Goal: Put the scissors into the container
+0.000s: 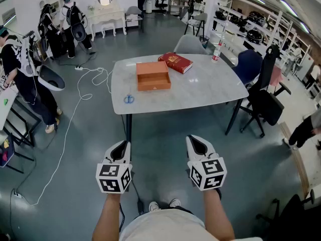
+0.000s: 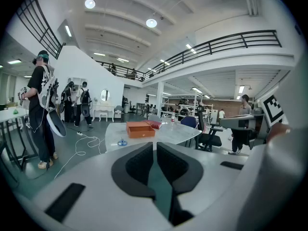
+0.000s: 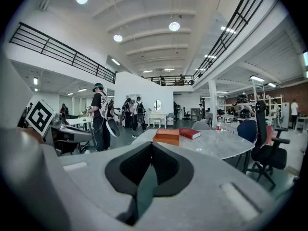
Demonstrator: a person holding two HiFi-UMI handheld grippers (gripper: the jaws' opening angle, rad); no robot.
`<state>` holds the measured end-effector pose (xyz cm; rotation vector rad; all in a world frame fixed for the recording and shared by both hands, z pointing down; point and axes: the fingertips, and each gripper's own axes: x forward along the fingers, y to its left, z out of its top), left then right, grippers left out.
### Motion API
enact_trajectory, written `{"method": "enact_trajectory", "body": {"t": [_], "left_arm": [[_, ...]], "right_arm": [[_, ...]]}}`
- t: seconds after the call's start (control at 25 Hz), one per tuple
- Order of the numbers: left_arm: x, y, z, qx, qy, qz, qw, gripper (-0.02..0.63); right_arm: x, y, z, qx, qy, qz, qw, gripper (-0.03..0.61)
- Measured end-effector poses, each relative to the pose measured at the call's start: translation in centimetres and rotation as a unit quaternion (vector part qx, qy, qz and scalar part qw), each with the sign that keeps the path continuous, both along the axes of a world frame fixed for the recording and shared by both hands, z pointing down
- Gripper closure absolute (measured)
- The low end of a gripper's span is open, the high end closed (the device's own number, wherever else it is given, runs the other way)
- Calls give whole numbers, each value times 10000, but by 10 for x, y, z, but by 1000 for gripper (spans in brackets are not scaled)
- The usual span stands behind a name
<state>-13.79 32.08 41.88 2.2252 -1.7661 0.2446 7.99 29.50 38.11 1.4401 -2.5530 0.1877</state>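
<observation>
blue scissors (image 1: pixel 129 99) well ahead of left tongs (image 1: pixel 124 143)

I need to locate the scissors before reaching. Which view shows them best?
The head view: the scissors lie in full sight on the table, blue handles clear. The left gripper view shows only a small blue speck; the right gripper view shows none of them.
</observation>
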Motion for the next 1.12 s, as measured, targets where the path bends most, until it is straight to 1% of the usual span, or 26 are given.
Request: {"method": "enact_trajectory", "body": {"t": [0.16,0.28,0.44,0.6,0.84,1.12], "left_arm": [[0,3,1,5,-18,-25,10000,586],[-1,0,5,-28,51,-51,10000,586],[0,-6,9,-84,63,1,9999,584],[-2,-11,8,-57,65,-21,10000,584],[-8,-34,10,-44,64,-132,9999,584],[-13,-78,16,-144,-6,-349,9993,583]], "right_arm": [[0,5,0,9,25,30,10000,574],[-1,6,1,38,72,49,10000,574],[-1,4,3,43,76,82,9999,574],[-4,-2,6,11,51,48,10000,574],[-8,-31,14,-40,-57,-47,10000,574],[-11,-83,23,-116,-152,-249,9995,574]]}}
